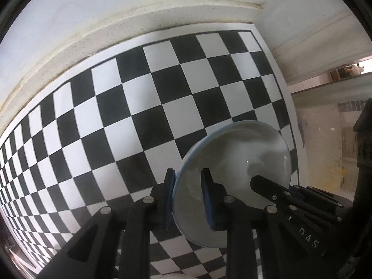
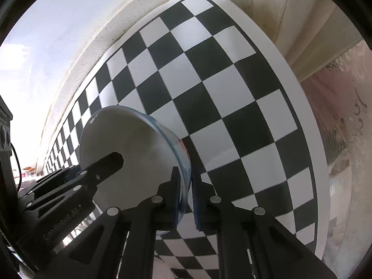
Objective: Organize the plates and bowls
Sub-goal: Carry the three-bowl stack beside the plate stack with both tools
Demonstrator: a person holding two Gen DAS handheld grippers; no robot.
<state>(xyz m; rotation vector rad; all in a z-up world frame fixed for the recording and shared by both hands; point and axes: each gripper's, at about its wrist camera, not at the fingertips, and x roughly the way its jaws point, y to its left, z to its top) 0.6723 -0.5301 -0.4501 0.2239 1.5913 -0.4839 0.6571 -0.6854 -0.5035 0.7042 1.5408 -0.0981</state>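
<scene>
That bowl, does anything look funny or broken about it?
Nothing looks broken or spilled. The odd part is how the bowl is held: the left gripper and the right gripper both have their jaws shut on its rim, on opposite sides, over the checkered mat.

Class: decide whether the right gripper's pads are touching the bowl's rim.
Touching. In the right wrist view, the right gripper is shut on the bowl, its blue pads pressing the rim from both sides.

You have open black-and-white checkered board (image 1: 144, 97) stretching ahead and to your left. A white raised ledge (image 1: 97, 34) walls off its far edge, and the white blue-rimmed ceramic bowl (image 1: 234, 153) blocks the near right corner.
</scene>
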